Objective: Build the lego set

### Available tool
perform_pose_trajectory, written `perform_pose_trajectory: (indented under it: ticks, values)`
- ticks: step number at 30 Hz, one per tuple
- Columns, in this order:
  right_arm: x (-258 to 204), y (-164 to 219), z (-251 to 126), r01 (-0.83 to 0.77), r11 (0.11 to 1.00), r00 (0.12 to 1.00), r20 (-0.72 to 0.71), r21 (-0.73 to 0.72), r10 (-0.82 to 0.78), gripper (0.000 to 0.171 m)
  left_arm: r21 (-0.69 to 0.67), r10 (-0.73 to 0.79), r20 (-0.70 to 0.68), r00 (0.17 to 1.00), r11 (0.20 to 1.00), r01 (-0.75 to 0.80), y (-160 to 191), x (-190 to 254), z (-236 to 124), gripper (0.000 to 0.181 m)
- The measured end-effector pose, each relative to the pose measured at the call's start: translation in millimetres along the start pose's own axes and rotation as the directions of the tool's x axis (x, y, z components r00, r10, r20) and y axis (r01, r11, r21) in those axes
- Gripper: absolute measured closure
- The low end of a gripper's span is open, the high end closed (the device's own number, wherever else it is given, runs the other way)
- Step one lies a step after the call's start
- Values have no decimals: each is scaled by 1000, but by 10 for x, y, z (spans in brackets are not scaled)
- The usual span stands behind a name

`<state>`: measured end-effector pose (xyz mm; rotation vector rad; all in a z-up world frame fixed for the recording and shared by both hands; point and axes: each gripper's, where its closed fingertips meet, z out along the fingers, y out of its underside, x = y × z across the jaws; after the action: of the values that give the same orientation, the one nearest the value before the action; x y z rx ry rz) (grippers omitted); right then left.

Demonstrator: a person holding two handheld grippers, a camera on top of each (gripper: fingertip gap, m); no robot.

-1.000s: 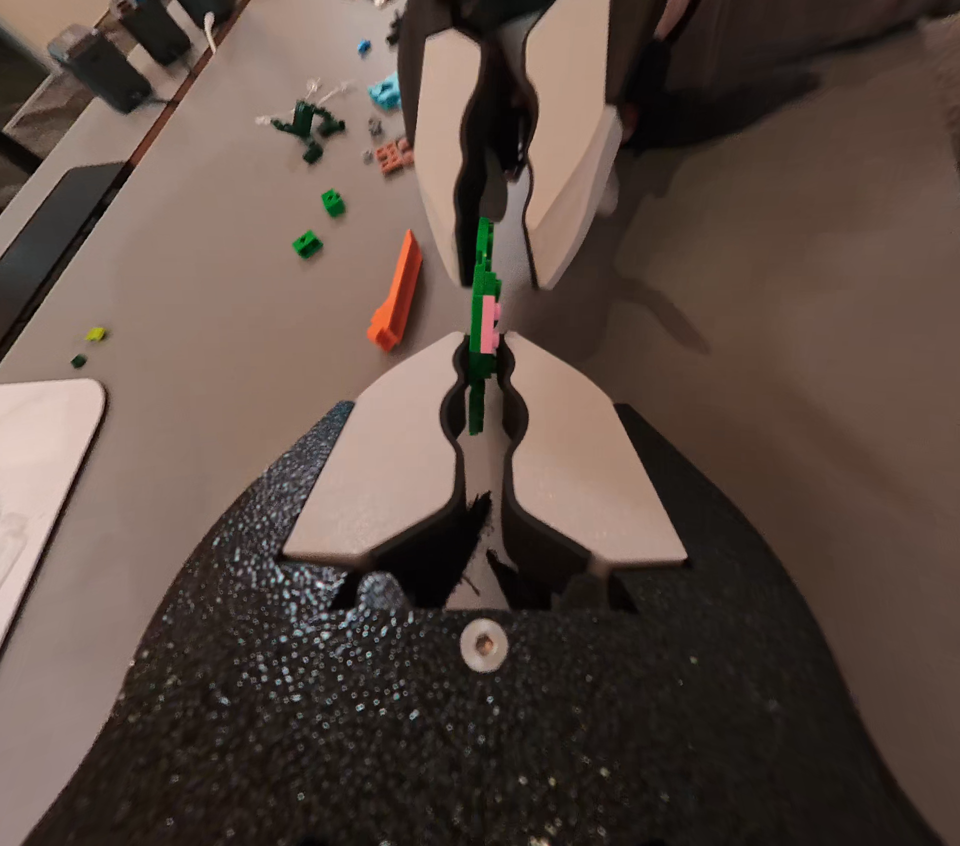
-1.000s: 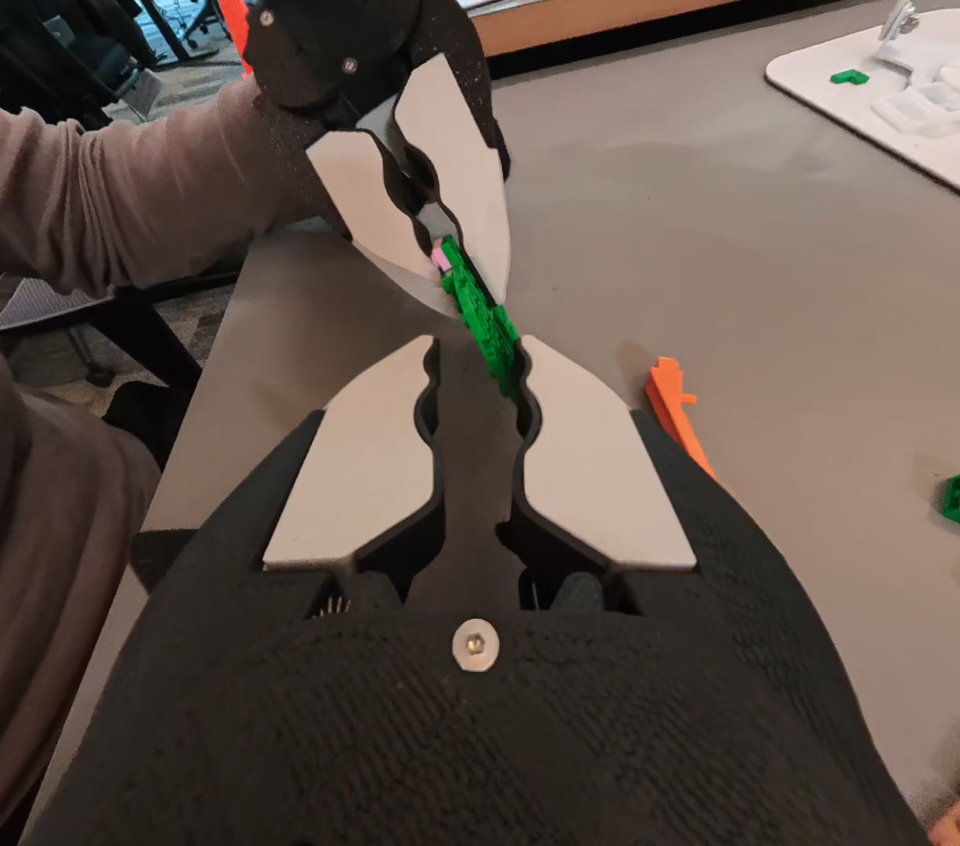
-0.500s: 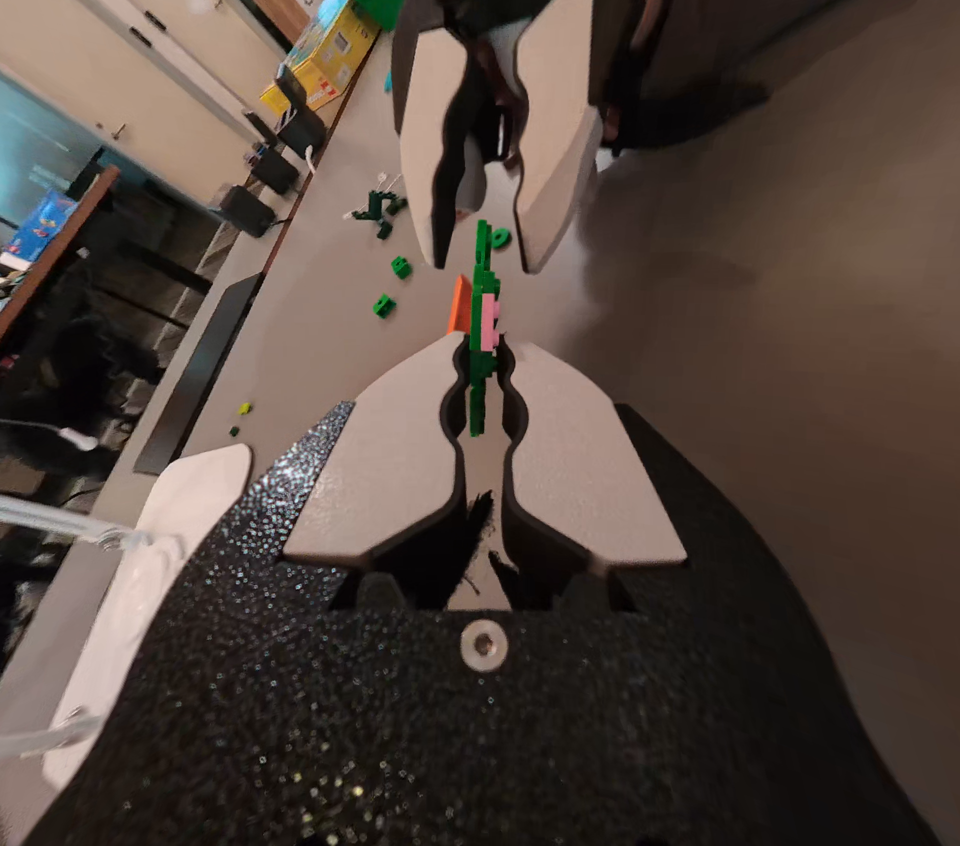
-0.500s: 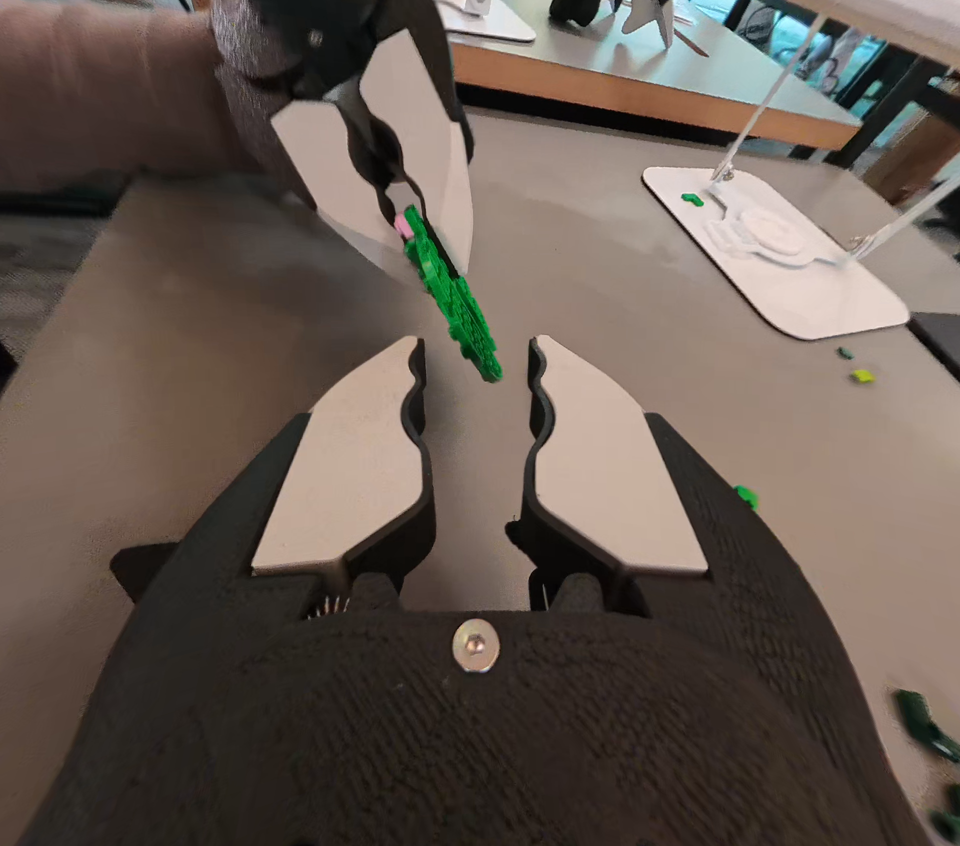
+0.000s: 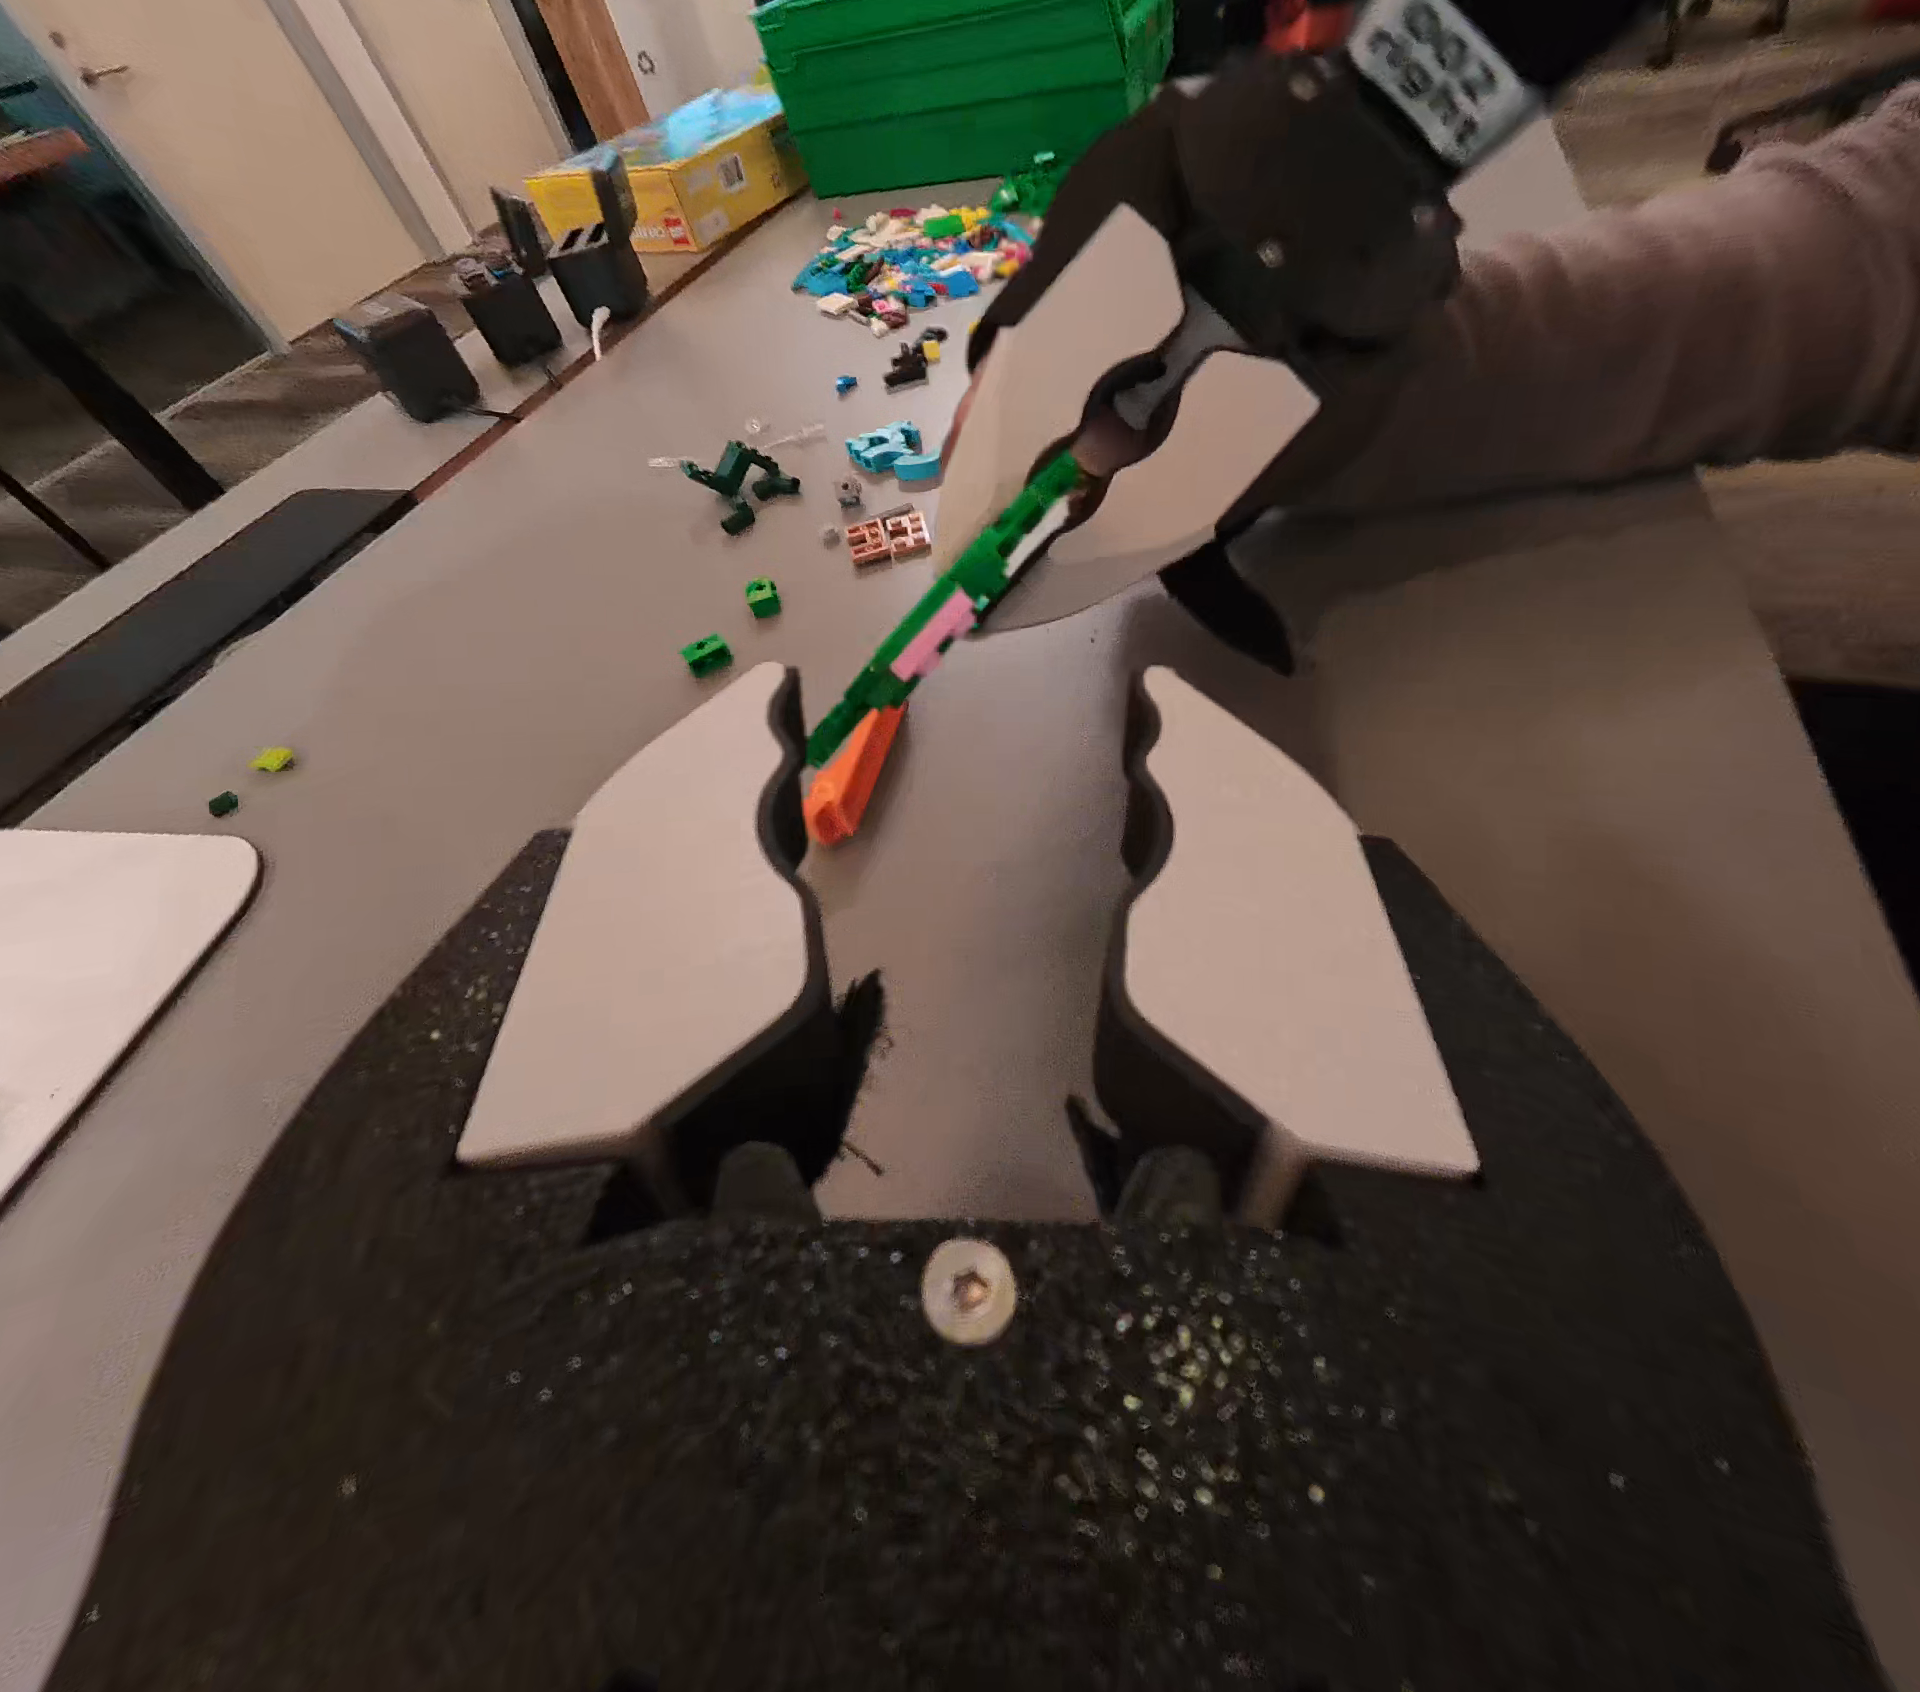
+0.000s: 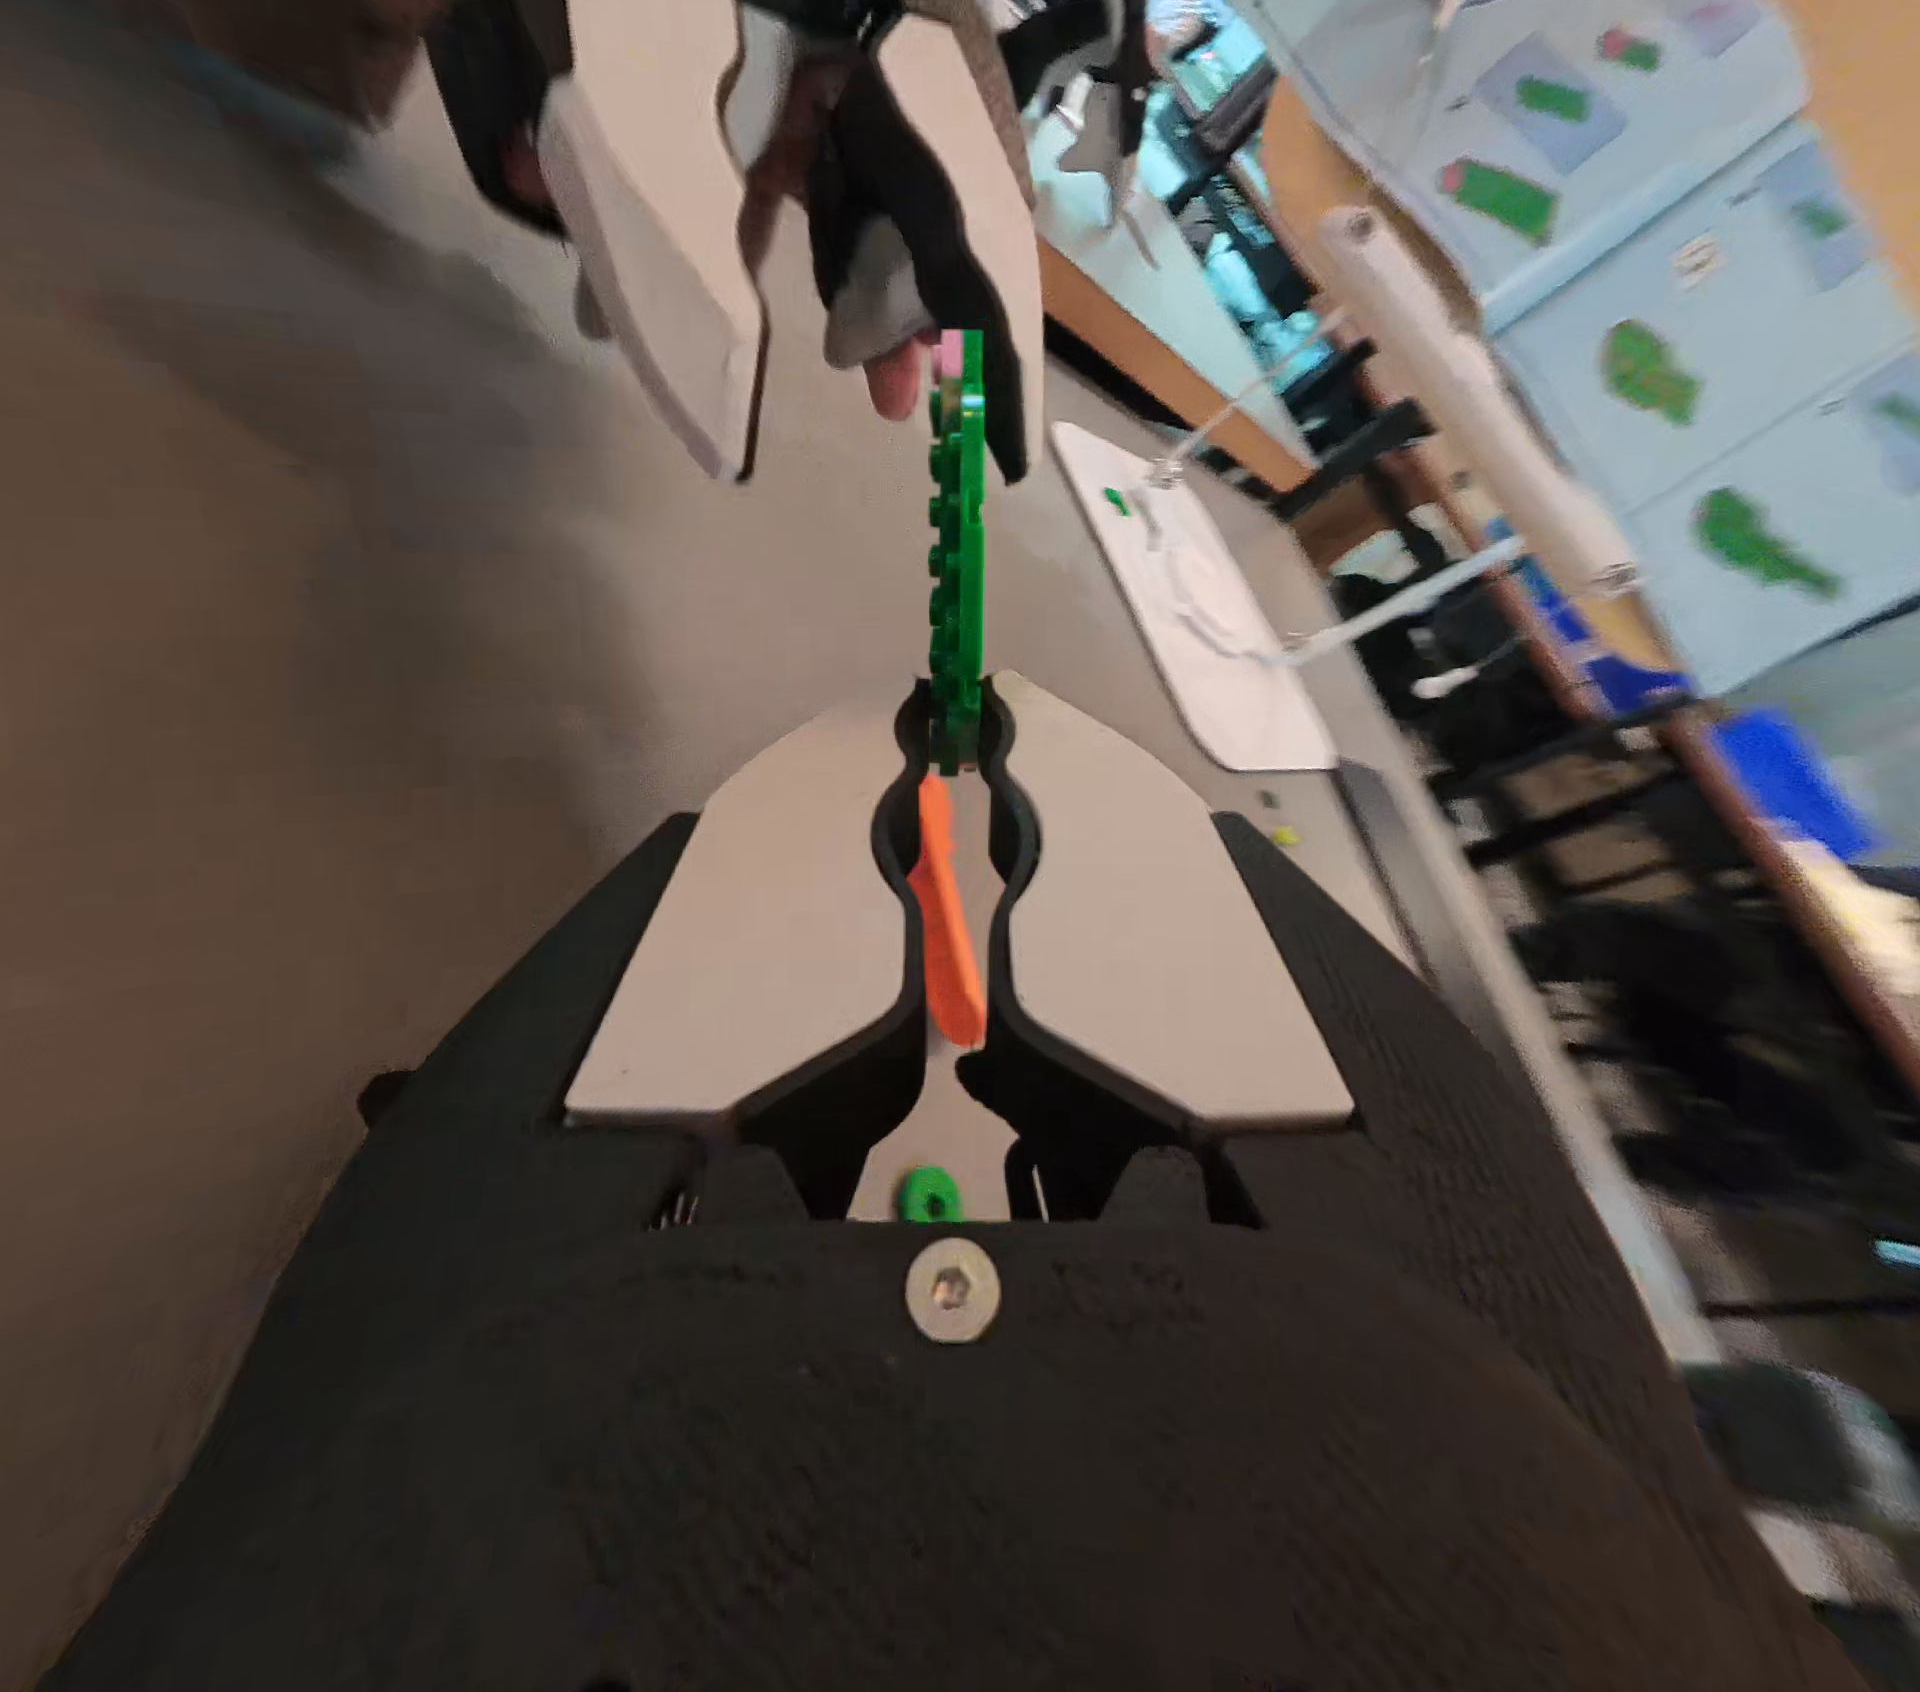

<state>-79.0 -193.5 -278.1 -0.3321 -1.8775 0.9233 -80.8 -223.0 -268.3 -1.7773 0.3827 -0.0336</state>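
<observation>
A flat green Lego build with a pink brick (image 5: 940, 619) hangs above the grey table (image 5: 468, 707). My right gripper (image 6: 956, 692) is shut on one end of the build (image 6: 958, 562). In the left wrist view the right gripper (image 5: 997, 577) comes in from the upper right. My left gripper (image 5: 966, 686) is open and empty, with its jaws wide apart just short of the build's free end. In the right wrist view the left gripper (image 6: 873, 463) hangs open around the pink end. An orange brick separator (image 5: 852, 775) lies on the table under the build.
A pile of loose bricks (image 5: 925, 260), green bins (image 5: 966, 42) and a yellow box (image 5: 675, 188) stand at the far end. A dark green small build (image 5: 738, 484), a copper piece (image 5: 888, 536) and two green bricks (image 5: 707, 655) lie mid-table. A white pad (image 5: 104, 925) lies left. Left tips to right tips: about 4 cm.
My left gripper has opened and let go of the green build. My right gripper, open before, has shut on its other end and now holds it alone.
</observation>
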Motion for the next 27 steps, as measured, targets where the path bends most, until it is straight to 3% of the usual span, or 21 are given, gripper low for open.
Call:
perform_pose_trajectory:
  ticks: [3, 8, 10, 12, 14, 15, 22, 25, 27]
  values:
    - [114, 58, -18, 217, 973, 963, -144, -74, -226, 165, 17, -50, 40, 998, 999, 50, -31, -80, -20, 123]
    - [209, 66, -59, 495, 847, 803, -271, -193, -531, 165, -74, -433, 16, 901, 899, 433, 92, -176, 45, 116]
    - [220, 55, -73, 547, 808, 755, -288, -218, -589, 165, -37, -613, -105, 783, 789, 613, 3, -110, 72, 117]
    - [225, 69, -77, 578, 780, 725, -286, -242, -626, 164, -21, -753, -263, 603, 630, 777, -127, -69, 57, 115]
    - [233, 82, -85, 592, 763, 708, -285, -258, -646, 164, -14, -838, -322, 442, 471, 882, -146, -136, 49, 126]
    - [234, 82, -87, 597, 758, 703, -285, -261, -652, 164, -17, -851, -333, 407, 437, 899, -127, -145, 56, 132]
    - [190, 51, -66, 632, 725, 666, -286, -273, -689, 164, -72, -875, -297, 381, 418, 905, -38, -61, 180, 163]
    - [164, 16, -63, 651, 712, 650, -291, -264, -702, 164, -60, -885, -311, 347, 383, 922, -31, -105, 163, 166]
    - [153, 24, -56, 657, 705, 646, -282, -268, -709, 164, -55, -897, -299, 326, 357, 932, 4, -145, 159, 158]
